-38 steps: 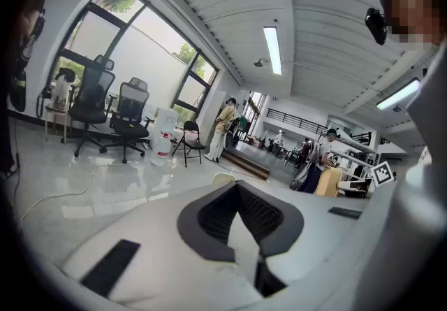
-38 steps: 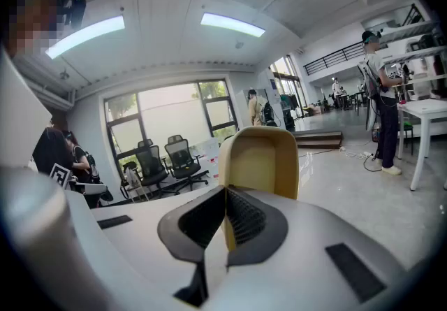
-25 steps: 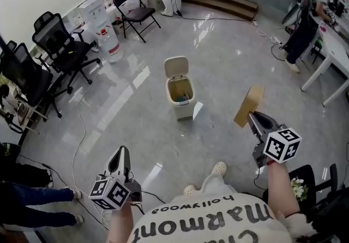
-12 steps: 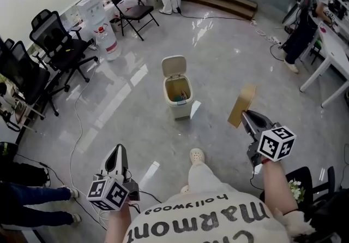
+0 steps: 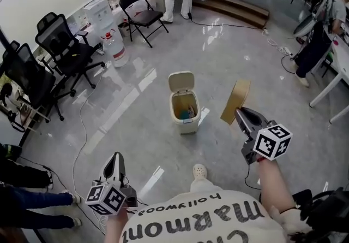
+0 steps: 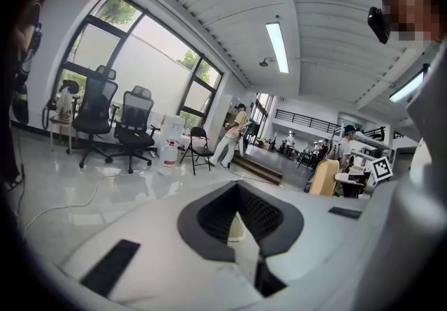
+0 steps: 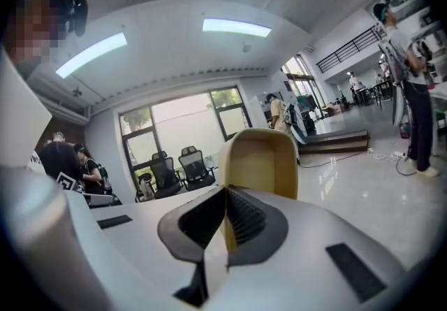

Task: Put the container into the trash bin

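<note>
Container (image 7: 262,163) pinched between right gripper (image 7: 225,194) fingers.

**Tan, cream, grey and checkered black-and-white**

The container (image 5: 235,100) pinched in the right gripper (image 5: 240,112) is showing tan outside and a paler yellow inside. Ahead of that gripper, the trash bin (image 5: 185,106) is looking cream. The right gripper and the left gripper (image 5: 114,158) are both wearing black-and-white square markers. Beneath them, the floor (image 5: 136,127) is gleaming pale grey.
</note>
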Demonstrator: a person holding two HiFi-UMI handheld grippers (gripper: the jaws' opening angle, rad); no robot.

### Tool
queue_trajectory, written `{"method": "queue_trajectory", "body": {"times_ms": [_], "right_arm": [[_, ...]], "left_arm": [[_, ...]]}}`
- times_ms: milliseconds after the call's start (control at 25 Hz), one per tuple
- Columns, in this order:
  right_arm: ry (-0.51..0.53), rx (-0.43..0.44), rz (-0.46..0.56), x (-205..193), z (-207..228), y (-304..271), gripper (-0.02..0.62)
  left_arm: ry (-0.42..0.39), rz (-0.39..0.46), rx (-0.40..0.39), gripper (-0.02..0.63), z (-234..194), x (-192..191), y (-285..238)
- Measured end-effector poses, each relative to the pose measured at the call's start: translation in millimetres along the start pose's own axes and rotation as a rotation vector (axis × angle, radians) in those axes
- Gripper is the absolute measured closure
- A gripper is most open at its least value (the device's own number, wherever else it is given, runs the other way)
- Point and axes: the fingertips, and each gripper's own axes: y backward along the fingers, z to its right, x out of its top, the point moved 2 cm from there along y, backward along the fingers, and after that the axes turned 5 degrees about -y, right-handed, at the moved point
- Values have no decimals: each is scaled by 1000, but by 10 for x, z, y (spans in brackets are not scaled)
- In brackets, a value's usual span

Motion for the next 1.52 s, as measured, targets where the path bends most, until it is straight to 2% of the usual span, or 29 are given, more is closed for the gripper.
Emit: {"method": "queue_trajectory", "body": {"times_ms": [240, 520, 800, 1040, 1280, 1520], "right_arm": [[97, 20, -65, 248, 292, -660, 586], [86, 37, -118, 428, 671, -1243, 586], [103, 69, -140, 565, 918, -1753, 586], [91, 94, -163, 527, 997, -2019, 586], [63, 98, -191, 371, 1019, -2218, 586], [50, 44, -209, 327, 1071, -2430, 586]], "left_arm": [[26, 18, 25, 581, -56, 249, -710], [69, 7, 46, 581, -83, 278, -1343], [91, 38, 78, 581, -131, 338, -1768], [71, -6, 118, 581, -156, 271, -2016], [70, -25, 80, 581, -150, 314, -2282], [99, -75, 38, 581, -395, 296, -2644]]}}
